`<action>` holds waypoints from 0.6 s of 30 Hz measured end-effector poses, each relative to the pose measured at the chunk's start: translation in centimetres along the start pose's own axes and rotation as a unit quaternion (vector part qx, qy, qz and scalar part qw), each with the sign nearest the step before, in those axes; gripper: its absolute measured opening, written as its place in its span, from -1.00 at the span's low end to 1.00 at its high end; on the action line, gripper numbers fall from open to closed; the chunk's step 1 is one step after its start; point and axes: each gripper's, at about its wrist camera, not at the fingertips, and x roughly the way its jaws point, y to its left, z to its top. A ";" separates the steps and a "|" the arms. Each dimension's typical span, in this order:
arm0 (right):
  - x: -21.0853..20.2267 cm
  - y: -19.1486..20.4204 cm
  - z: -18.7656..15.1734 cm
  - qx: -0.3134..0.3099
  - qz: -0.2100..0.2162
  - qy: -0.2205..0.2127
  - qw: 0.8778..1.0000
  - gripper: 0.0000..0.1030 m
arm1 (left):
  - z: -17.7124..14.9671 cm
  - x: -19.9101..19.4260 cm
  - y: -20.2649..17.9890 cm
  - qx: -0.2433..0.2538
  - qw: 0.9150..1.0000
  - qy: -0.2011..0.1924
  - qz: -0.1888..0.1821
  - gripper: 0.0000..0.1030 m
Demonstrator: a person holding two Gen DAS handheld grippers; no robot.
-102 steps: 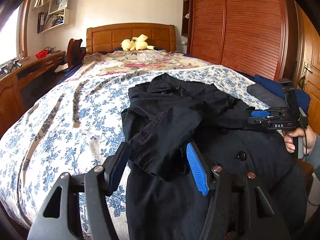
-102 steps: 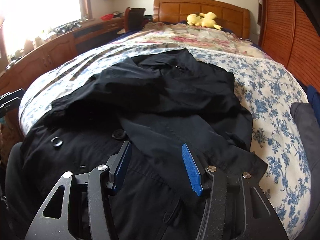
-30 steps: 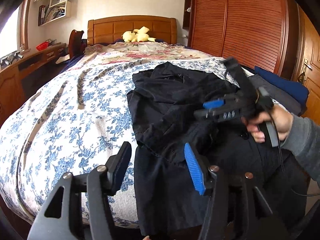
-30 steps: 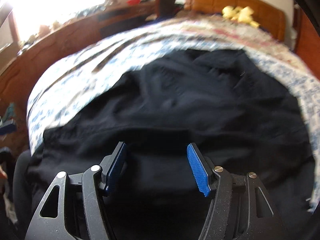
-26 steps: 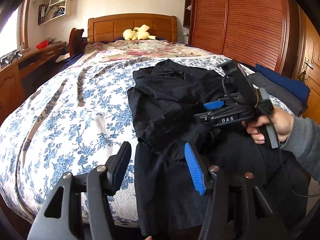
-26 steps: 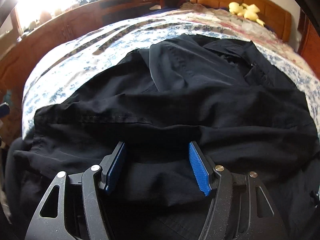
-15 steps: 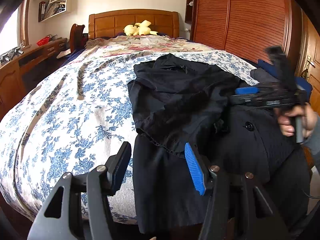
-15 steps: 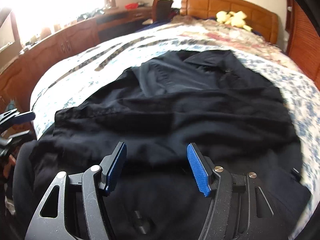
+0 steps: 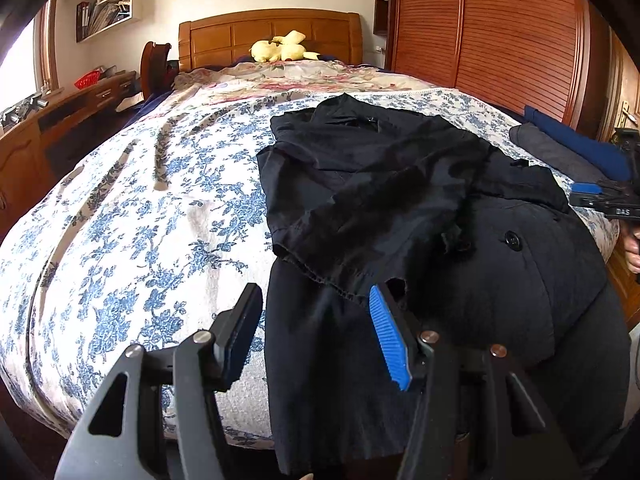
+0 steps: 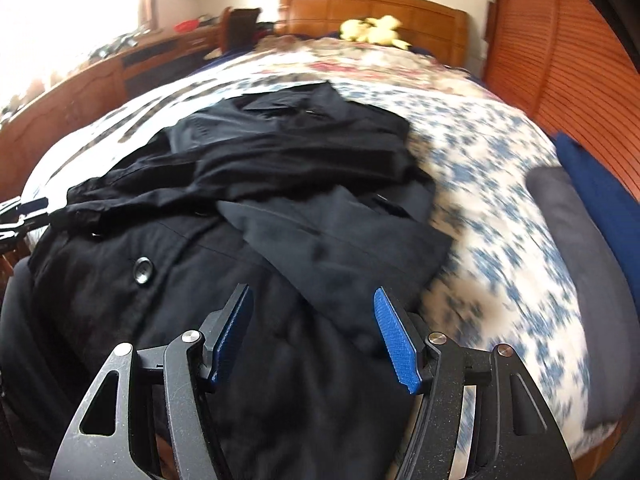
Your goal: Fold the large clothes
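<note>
Black coat (image 9: 400, 200) spread on a floral bedspread (image 9: 140, 220), seen over the wide-open left gripper (image 9: 316, 332).

The coat's hem hangs over the near edge of the bed; a folded flap lies across its upper half, and a button (image 9: 513, 239) shows to the right. The right gripper (image 9: 608, 200) sits at the far right edge, apart from the coat, its jaws not clear. A yellow plush (image 9: 282, 47) rests by the headboard (image 9: 272, 32); grey and blue clothes (image 9: 568, 152) lie beside the wardrobe (image 9: 500, 32).

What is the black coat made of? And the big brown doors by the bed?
The black coat looks like thin matte woven cloth, maybe cotton: it creases softly and has shiny, probably plastic, buttons. The doors look like reddish varnished wood with thin slats.
</note>
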 end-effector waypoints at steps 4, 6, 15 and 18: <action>-0.9 -1.4 -1.8 0.021 -0.011 0.008 1.000 0.25 | 0.0 0.2 0.0 0.000 1.000 0.003 0.001 0.06; -1.0 -1.8 -2.5 0.025 -0.016 0.013 0.999 0.25 | -0.1 0.3 0.1 0.001 1.000 0.006 0.003 0.06; -0.7 -3.0 -4.3 0.043 -0.023 0.037 0.998 0.25 | -1.0 0.1 1.8 -0.012 1.000 0.016 0.016 0.06; -0.4 -3.0 -4.6 0.044 -0.021 0.046 0.998 0.25 | -1.3 0.0 2.5 -0.017 0.999 0.022 0.021 0.06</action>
